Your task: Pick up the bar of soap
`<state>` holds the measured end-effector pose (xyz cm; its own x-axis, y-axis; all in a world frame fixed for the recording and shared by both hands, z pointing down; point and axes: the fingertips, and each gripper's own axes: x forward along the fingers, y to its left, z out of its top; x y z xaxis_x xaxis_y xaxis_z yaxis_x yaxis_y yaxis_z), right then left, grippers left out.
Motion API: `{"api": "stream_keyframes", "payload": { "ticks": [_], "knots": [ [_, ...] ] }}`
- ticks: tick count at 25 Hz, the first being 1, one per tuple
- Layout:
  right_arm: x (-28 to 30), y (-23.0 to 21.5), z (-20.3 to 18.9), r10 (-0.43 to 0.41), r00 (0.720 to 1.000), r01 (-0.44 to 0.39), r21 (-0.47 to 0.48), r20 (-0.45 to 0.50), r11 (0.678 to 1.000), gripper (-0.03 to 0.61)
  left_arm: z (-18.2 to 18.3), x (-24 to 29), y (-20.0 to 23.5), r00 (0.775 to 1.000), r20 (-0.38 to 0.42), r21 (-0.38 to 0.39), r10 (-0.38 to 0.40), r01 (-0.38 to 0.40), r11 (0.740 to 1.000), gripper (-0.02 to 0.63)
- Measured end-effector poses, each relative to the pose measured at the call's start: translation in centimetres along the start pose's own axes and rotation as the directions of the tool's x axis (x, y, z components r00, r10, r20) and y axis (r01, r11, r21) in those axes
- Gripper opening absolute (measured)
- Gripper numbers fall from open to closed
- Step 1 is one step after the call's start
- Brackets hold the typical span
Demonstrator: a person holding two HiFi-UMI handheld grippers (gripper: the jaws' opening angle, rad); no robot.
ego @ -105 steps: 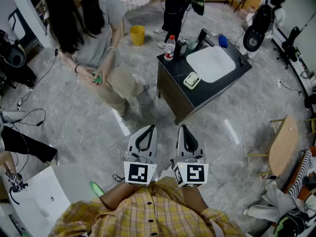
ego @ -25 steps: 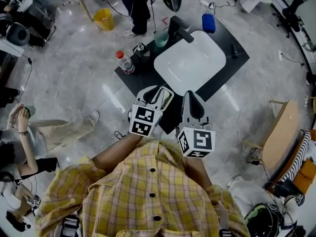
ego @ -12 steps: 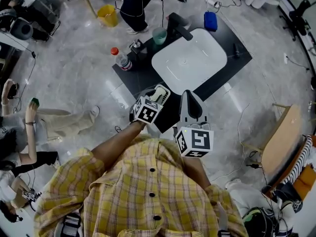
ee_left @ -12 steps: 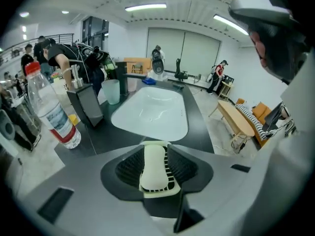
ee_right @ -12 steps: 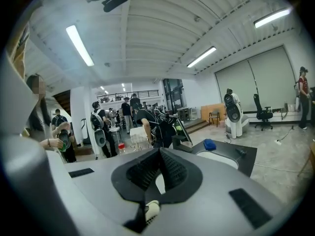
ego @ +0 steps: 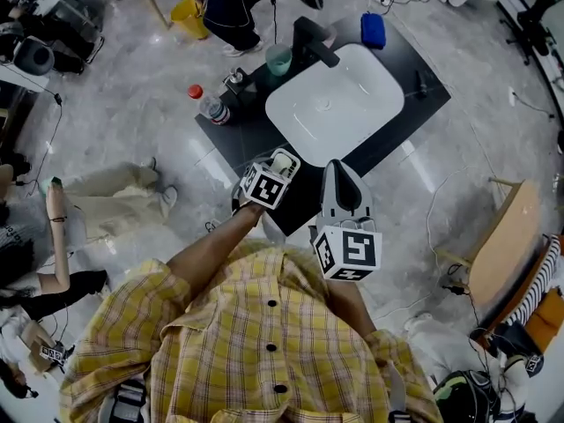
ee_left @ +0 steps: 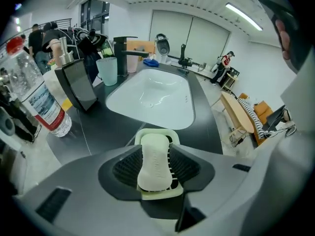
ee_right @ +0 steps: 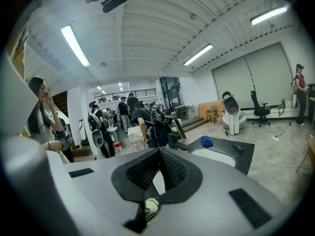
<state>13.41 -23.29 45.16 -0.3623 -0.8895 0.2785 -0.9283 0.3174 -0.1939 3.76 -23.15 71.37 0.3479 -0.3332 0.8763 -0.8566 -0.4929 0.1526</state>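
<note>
- The bar of soap (ee_left: 154,161) lay on the black worktop (ego: 407,117), in a dish at its near edge, not yet lifted.
- The person had stood well back from the worktop a few seconds earlier, with both grippers held low and side by side. Now they stood right at its near edge.
- The white basin (ego: 335,104) filled the middle of the worktop, just behind the dish. A water bottle (ego: 207,104) stood at the left corner.
- The left gripper (ego: 282,160) had reached further forward than a second earlier and hung directly over the dish. Its jaws, nearly closed then, were opening and stood wide on either side of the soap. The pads did not appear to press on it, so nothing was held.
- That change suggested the approach was done; what remained was to close on the soap and lift.
- The right gripper (ego: 340,181) waited beside the left one at the near edge, as it had a second earlier, with its jaws together and nothing between them.
- The pale slotted dish (ee_left: 156,130) sat flat, and the soap lay lengthwise in it.
</note>
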Motion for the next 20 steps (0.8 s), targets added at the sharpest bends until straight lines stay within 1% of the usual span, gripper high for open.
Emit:
{"api": "stream_keyframes", "payload": {
  "ticks": [4, 8, 12, 15, 17, 20],
  "knots": [
    [0.0, -0.5, -0.7, -0.01, 1.0, 0.01, 0.015, -0.008, 1.0, 0.02, -1.0, 1.5, 0.0, 0.998, -0.069, 0.031, 0.014, -0.012, 0.999, 0.163],
    [0.2, -0.6, -0.9, -0.009, 1.0, 0.009, 0.028, -0.01, 1.0, 0.02, -1.0, 2.2, 0.0, 0.992, -0.125, 0.071, 0.022, -0.013, 0.997, 0.17],
    [0.4, -0.5, -1.1, -0.007, 1.0, 0.008, 0.039, -0.013, 0.999, 0.02, -1.7, 3.0, -0.6, 0.97, -0.242, 0.11, 0.001, 0.027, 0.994, 0.182],
    [0.6, -0.4, -1.2, -0.002, 1.0, 0.003, 0.045, -0.018, 0.999, 0.02, -1.8, 3.3, -0.7, 0.953, -0.302, 0.112, -0.002, 0.038, 0.993, 0.184],
    [0.6, -0.4, -1.4, -0.002, 1.0, 0.003, 0.046, -0.022, 0.999, 0.02, -1.7, 3.3, -0.8, 0.946, -0.325, 0.104, -0.006, 0.042, 0.994, 0.184],
    [0.3, -0.5, -1.4, -0.005, 1.0, 0.006, 0.047, -0.025, 0.999, 0.019, -1.6, 3.2, -0.9, 0.946, -0.323, 0.104, -0.004, 0.039, 0.994, 0.185]
  ]
}}
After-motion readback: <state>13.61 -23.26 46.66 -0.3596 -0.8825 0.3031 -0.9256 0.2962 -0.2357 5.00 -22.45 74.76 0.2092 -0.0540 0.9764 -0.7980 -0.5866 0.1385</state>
